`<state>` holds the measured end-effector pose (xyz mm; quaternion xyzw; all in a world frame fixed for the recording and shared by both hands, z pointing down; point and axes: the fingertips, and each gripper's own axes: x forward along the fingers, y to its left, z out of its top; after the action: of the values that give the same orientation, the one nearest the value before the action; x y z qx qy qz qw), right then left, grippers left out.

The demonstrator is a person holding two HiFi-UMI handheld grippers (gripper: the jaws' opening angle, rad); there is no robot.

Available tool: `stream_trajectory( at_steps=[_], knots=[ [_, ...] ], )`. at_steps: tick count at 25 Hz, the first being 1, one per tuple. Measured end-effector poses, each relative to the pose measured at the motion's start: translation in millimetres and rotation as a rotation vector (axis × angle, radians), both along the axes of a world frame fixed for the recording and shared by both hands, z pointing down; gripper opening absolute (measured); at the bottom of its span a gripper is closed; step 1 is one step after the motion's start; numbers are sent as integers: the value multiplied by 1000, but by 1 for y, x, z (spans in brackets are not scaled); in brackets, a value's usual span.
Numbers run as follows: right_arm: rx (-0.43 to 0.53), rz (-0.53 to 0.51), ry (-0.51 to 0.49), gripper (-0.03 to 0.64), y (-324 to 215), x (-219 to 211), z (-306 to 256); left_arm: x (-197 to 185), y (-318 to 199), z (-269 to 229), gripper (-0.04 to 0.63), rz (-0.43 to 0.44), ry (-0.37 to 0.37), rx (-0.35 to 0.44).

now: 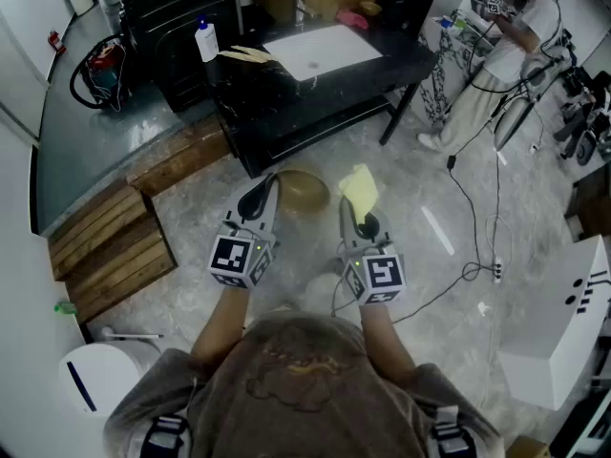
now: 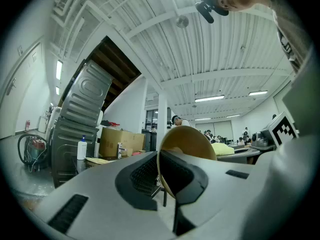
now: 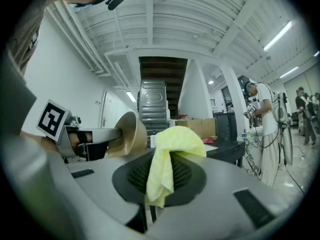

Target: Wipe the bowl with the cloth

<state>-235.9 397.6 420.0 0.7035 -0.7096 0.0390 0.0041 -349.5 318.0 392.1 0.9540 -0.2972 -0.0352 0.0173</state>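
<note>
Yellow cloth (image 3: 172, 144) in forward-pointing right tool (image 1: 358, 216)

You had bowl (image 1: 304, 191) in left gripper (image 1: 270, 194), just left of cloth (image 1: 360, 189) in right gripper (image 1: 366, 219). Both hung before table (image 1: 396, 57). Bottle (image 1: 206, 40) stood at table's left edge, board (image 1: 320, 51) mid-table.

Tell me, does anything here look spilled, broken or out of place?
Nothing looks spilled or damaged. The brown bowl is tipped on edge, rim pinched by the left gripper; the right gripper pinches a bunched yellow cloth.
</note>
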Motion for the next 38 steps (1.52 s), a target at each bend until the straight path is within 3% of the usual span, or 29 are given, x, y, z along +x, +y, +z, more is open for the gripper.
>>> stream_trajectory(
  at_steps=[15, 29, 38],
  knots=[
    [-2, -27, -7, 21, -28, 35, 3, 40, -28, 9, 20, 8, -21, -24],
    [18, -104, -33, 21, -98, 134, 1, 122, -93, -2, 20, -90, -11, 3],
    [14, -168, -39, 21, -123, 176, 8, 157, -115, 1, 21, -153, -1, -4]
  ],
)
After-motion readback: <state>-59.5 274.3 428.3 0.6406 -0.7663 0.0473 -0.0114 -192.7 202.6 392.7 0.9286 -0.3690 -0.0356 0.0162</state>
